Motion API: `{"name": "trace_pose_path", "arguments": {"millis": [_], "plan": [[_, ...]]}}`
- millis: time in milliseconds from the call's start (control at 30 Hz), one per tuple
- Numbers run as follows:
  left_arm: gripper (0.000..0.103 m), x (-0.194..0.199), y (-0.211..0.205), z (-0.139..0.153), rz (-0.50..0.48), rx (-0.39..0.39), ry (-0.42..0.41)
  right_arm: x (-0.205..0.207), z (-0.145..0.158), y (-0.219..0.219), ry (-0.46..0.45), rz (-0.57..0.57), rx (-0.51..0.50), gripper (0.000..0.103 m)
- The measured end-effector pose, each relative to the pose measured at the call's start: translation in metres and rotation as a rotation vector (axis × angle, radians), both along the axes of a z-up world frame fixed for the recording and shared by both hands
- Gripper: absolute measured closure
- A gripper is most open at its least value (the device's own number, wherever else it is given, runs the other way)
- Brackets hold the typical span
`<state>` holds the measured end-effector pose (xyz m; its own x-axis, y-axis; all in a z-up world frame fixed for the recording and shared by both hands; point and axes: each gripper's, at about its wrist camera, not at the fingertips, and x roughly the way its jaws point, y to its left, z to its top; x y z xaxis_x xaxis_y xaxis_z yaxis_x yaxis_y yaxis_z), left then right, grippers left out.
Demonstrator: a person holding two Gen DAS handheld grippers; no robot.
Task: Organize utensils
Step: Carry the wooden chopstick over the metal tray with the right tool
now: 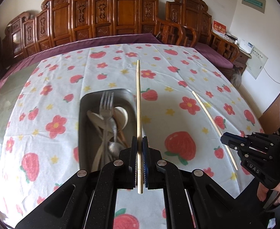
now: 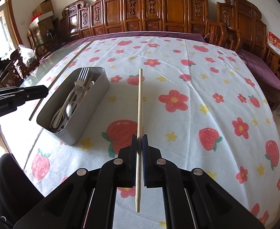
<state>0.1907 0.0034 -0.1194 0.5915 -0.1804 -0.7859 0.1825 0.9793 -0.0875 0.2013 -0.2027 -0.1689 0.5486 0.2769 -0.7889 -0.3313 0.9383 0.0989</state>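
Observation:
My left gripper (image 1: pixel 139 143) is shut on a pale wooden chopstick (image 1: pixel 138 103) that points forward, just right of the grey metal utensil box (image 1: pixel 81 112). The box holds a fork (image 1: pixel 106 105), spoons and other utensils. My right gripper (image 2: pixel 139 141) is shut on a second chopstick (image 2: pixel 139 103), held above the flowered tablecloth to the right of the box (image 2: pixel 90 105). In the left wrist view the right gripper (image 1: pixel 225 136) shows at the right edge with its chopstick (image 1: pixel 212 122). In the right wrist view the left gripper (image 2: pixel 42 92) shows at the left edge.
The table (image 1: pixel 178 66) wears a white cloth with red flowers and strawberries. Carved wooden chairs (image 2: pixel 159 9) line the far side. Cardboard boxes (image 2: pixel 42 13) stand at the back left. A side table with papers (image 1: pixel 241 43) is at the right.

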Motion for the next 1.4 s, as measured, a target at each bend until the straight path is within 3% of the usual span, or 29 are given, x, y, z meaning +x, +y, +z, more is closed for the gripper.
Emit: {"name": "trace_pose_path", "arguments": {"millis": [500, 1167, 1400], "plan": [[0.099, 0.009, 0.051, -0.033, 0.102, 0.013, 0.061, -0.003, -0.001, 0.018, 0.006, 0.032, -0.007, 0.097], [0.099, 0.030, 0.058, -0.071, 0.132, 0.028, 0.161, 0.002, -0.006, 0.022, 0.019, 0.043, -0.002, 0.097], [0.098, 0.030, 0.059, -0.067, 0.128, 0.028, 0.150, 0.004, -0.003, 0.032, 0.014, 0.056, -0.005, 0.097]]}}
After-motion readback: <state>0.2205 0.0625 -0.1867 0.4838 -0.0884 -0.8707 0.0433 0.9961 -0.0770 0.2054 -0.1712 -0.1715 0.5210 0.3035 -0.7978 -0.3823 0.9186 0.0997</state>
